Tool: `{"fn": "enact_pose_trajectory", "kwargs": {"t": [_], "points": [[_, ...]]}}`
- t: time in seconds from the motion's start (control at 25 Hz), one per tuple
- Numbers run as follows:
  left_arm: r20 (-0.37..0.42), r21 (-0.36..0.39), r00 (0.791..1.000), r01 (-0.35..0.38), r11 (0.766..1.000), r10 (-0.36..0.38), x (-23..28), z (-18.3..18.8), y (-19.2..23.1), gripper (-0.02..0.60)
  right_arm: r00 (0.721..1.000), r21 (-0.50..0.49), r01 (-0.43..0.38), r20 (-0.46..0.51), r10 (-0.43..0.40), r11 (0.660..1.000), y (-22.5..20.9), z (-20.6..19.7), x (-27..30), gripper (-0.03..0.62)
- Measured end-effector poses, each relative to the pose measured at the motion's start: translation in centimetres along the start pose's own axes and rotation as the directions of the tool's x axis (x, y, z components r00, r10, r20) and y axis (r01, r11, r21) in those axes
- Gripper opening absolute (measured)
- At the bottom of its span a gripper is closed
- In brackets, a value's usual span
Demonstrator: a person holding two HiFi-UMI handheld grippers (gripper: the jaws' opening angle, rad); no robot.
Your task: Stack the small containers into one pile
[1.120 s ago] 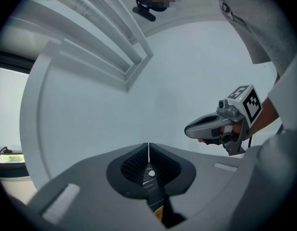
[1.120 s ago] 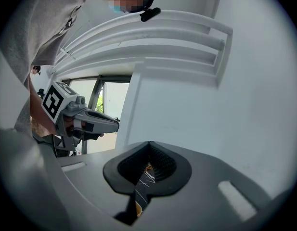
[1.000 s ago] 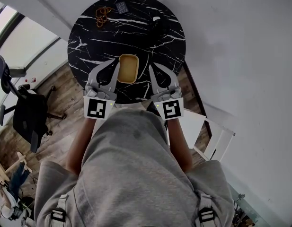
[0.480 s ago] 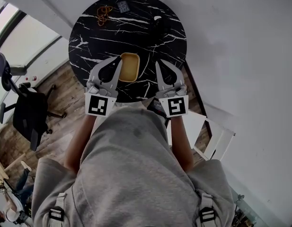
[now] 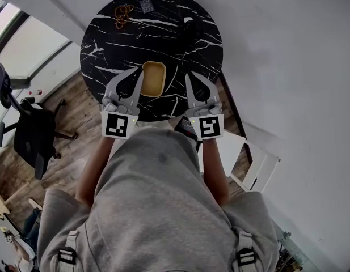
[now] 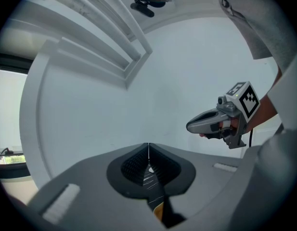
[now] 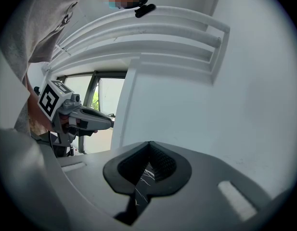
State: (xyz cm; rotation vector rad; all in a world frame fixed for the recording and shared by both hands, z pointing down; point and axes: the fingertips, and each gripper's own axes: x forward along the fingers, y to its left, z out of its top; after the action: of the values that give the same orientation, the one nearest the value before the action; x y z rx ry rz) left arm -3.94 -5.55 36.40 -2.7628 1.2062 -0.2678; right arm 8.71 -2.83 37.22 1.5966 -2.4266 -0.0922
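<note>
Both pressed together: left claw (image 5: pixel 139 72), right claw (image 5: pixel 188 75) | rounded yellow container (image 5: pixel 154 79) | round white-veined black table (image 5: pixel 163 30)

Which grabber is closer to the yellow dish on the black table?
Left. The left gripper sits right beside the left edge of the yellow container; the right gripper is off to its right, across a gap of bare table.

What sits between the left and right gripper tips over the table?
The yellow container, resting on the black marble table, nearer the left gripper than the right gripper. The head view shows it.
</note>
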Motion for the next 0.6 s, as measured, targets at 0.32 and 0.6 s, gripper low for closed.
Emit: {"fn": "enact_pose_trajectory", "kwargs": {"t": [0.32, 0.6], "points": [[-0.011, 0.020, 1.000, -0.004, 1.000, 0.005, 0.5, -0.7, 0.1, 0.002, 1.000, 0.010, 0.012, -0.016, -0.012, 1.000, -0.9, -0.6, 0.1, 0.014], [-0.028, 0.032, 1.000, 0.009, 0.999, -0.008, 0.8, -1.2, -0.2, 0.002, 0.999, 0.029, 0.025, -0.034, -0.024, 0.999, -1.4, -1.4, -0.3, 0.014]]}}
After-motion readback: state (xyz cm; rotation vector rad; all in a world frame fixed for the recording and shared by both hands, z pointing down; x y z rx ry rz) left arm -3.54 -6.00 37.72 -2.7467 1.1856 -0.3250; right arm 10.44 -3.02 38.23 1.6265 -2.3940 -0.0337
